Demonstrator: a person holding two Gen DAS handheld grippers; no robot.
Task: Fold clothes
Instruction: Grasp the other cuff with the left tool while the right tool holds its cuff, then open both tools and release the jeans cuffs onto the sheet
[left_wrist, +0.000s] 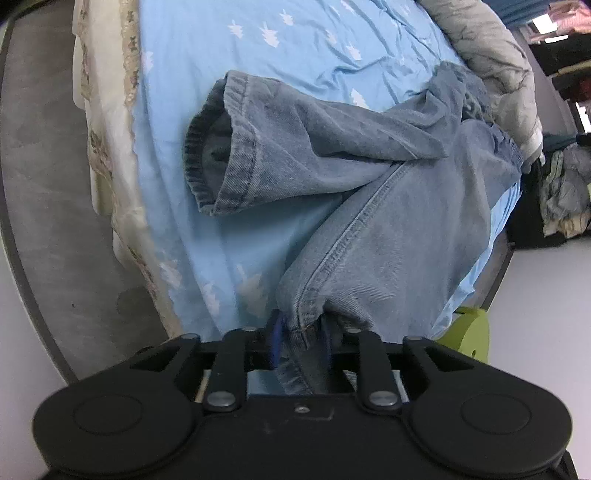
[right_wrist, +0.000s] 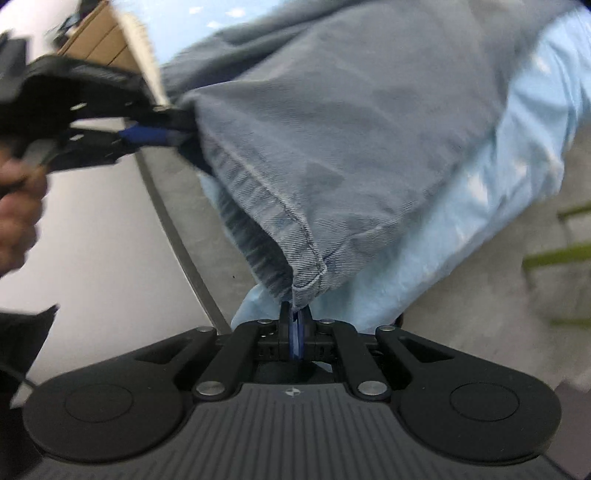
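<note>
Right hand-held gripper clamped on jeans hem, left hand-held gripper pinching other corner, only left view shows folded-back leg.

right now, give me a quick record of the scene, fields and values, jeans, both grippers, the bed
garment: light blue jeans, spread across the bed, one leg hem pulled toward the cameras
other leg: lies folded over sideways, its cuff open
left gripper: jaws narrow, hem seam between them, grip on it
right gripper: shut on the hem corner
surface: bed with blue sheet, white tree print
nearby: grey quilt at the far side of the bed
fold status: not yet folded
</note>
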